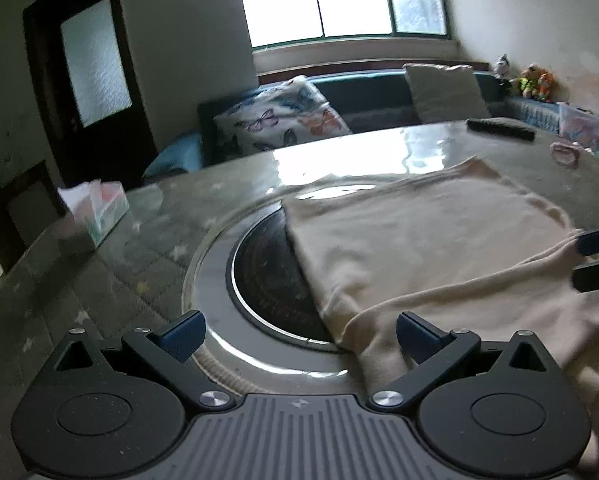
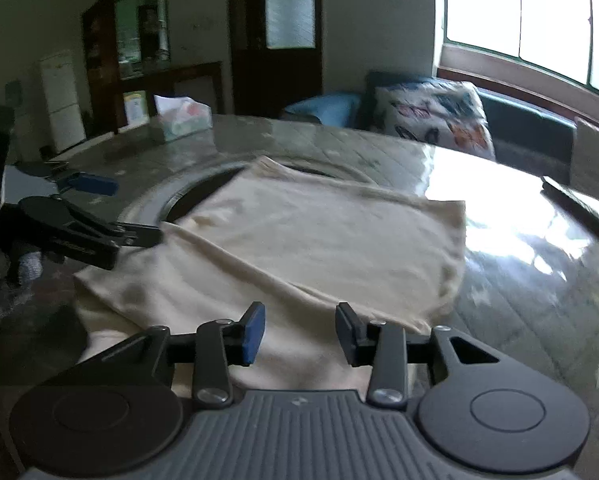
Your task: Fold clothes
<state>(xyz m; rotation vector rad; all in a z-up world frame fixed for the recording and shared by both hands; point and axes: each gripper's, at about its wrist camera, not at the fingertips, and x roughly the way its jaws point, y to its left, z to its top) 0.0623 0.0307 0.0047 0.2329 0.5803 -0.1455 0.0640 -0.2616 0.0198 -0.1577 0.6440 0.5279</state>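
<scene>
A cream garment (image 1: 431, 248) lies folded on the round glass-topped table (image 1: 151, 264), partly over the dark round hob in the middle; it also shows in the right wrist view (image 2: 299, 248). My left gripper (image 1: 299, 338) is open and empty at the garment's near left edge, its right finger over the cloth. It also shows in the right wrist view (image 2: 139, 236) at the garment's left edge. My right gripper (image 2: 299, 334) is open, empty, over the garment's near edge. Its fingers show in the left wrist view (image 1: 591, 260) at the cloth's right side.
A tissue box (image 1: 99, 212) stands at the table's left. A black remote (image 1: 499, 128) lies at the far side, with a pink ring (image 1: 565, 154) near it. Blue keys (image 2: 87, 184) lie at the left. A sofa with cushions (image 1: 279, 120) stands behind.
</scene>
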